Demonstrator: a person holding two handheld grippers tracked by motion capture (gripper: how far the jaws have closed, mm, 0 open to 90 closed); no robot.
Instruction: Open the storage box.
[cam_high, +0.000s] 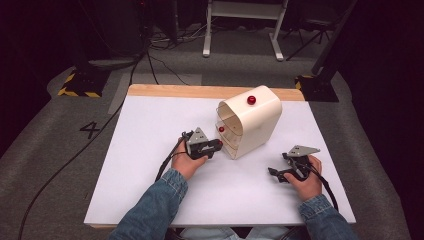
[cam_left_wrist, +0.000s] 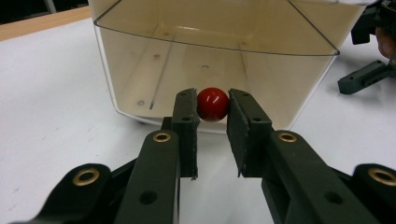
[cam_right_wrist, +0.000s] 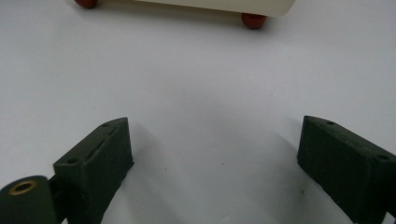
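The cream, round-topped plastic box (cam_high: 252, 120) with a clear front stands mid-table, blocking the straight way between the two sides; the left gripper (cam_high: 218, 145) sits against its front, jaws clamped on a red knob (cam_left_wrist: 212, 104); the white tabletop (cam_high: 150, 150) lies bare left and near; the right gripper (cam_high: 275, 173) rests well apart with spread jaws over bare surface.

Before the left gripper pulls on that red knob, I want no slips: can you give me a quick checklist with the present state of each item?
1. Left gripper closed on the red knob: ok, both pads touch its sides.
2. Knob centred between the pads: ok.
3. Knob belongs to the clear drawer of the cream cabinet: ok.
4. Right gripper bracing the cabinet: not ok, it rests open on the table, apart from the cabinet.
5. Pull path toward the person free: ok, bare table there.
6. Cabinet feet grip on table: cannot tell.
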